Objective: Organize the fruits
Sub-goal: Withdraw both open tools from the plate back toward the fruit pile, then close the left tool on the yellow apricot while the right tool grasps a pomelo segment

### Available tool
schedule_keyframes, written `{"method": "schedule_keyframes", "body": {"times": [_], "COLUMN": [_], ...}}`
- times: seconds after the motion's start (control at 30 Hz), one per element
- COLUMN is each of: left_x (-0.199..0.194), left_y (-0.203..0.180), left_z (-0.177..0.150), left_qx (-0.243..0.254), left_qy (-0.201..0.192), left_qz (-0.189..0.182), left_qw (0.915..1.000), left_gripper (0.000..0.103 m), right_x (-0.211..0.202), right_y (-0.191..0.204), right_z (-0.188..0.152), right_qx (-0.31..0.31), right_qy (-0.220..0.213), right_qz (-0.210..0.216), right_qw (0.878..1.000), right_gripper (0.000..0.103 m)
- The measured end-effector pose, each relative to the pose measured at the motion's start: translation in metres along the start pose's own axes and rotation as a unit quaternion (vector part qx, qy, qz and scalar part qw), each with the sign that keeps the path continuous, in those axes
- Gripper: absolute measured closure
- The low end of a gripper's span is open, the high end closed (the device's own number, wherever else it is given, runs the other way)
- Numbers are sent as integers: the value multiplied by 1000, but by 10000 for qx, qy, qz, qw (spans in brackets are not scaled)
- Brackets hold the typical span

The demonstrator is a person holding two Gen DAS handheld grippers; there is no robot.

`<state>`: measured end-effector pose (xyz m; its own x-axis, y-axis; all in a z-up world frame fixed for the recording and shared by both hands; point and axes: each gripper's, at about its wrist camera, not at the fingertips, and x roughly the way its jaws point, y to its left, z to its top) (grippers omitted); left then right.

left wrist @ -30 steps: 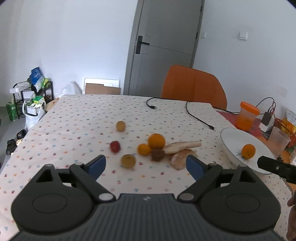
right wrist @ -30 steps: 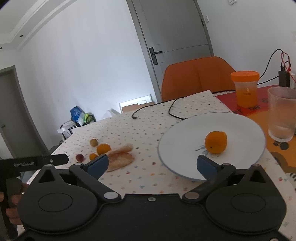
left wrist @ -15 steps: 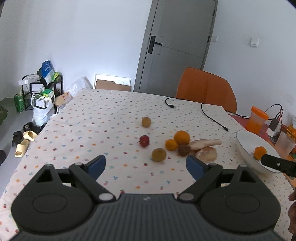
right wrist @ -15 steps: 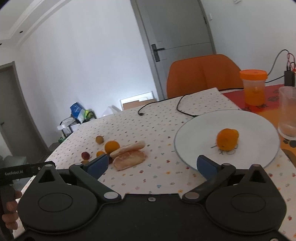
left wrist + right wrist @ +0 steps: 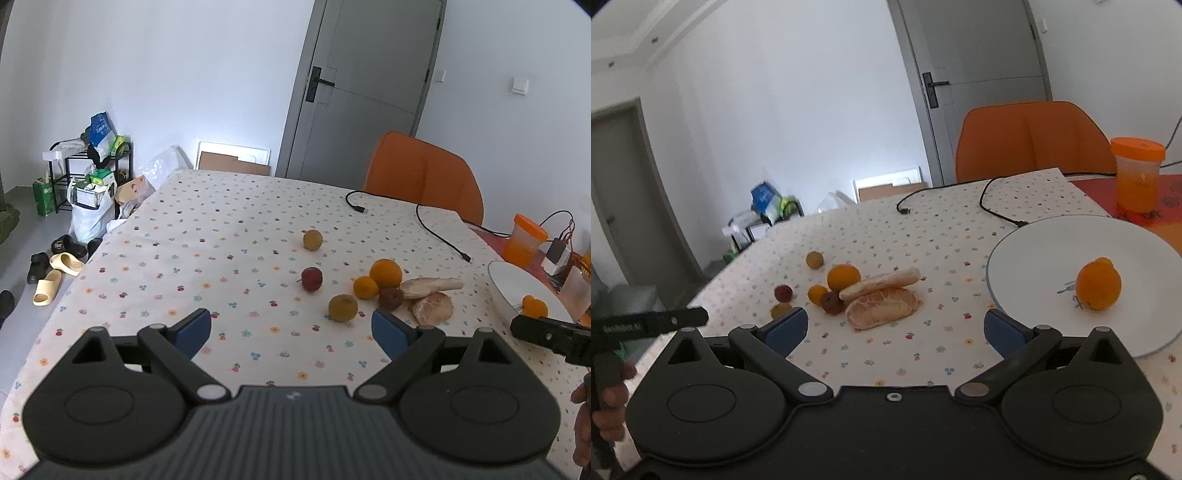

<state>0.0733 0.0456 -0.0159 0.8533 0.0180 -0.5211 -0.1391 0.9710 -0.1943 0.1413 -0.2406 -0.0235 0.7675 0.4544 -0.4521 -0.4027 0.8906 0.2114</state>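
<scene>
Several fruits lie loose on the spotted tablecloth: a large orange (image 5: 385,273), a small orange (image 5: 365,287), a red fruit (image 5: 311,278), a dark brown fruit (image 5: 390,298) and two yellowish fruits (image 5: 343,308) (image 5: 312,239). Two bread pieces (image 5: 432,308) lie beside them. One orange (image 5: 1098,283) rests in the white plate (image 5: 1027,251) at the right. My left gripper (image 5: 291,330) hovers open just short of the near yellowish fruit. Between the fruit pile and the plate my right gripper (image 5: 894,326) is open with nothing in it.
A black cable (image 5: 436,232) runs across the far part of the table. An orange-lidded jar (image 5: 1137,177) and a clear cup (image 5: 576,291) stand by the plate at the right edge. An orange chair (image 5: 421,173) is behind the table.
Both views have swung left: the fruits and the plate have shifted rightward in the pictures. Both grippers stay open.
</scene>
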Motion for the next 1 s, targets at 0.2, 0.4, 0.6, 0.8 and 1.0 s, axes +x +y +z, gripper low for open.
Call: {"method": "schedule_keyframes", "body": {"times": [0.2,0.4,0.6,0.8,1.0], "left_x": [8,23,40,56,72], "left_y": [-2,-9,-18,-26,-33], "left_z": [3,7,7,5,4], "left_qx": [11,32,102,110,138], "left_qy": [-18,28,117,240,363], "left_qz": [-44,-93,5,-65,-120], "left_qw": [10000,9999,9999,9996,9992], "left_gripper": [10,12,13,27,38], "right_x": [13,31,46,60,74], "right_y": [4,5,4,2,3], "right_z": [1,4,4,6,8], "right_qx": [-135,-214,-301,-476,-627], "right_qy": [186,344,479,662,758], "right_qz": [163,224,307,402,402], "right_qw": [9996,9989,9979,9959,9943], "right_gripper": [0,0,0,0,0]}}
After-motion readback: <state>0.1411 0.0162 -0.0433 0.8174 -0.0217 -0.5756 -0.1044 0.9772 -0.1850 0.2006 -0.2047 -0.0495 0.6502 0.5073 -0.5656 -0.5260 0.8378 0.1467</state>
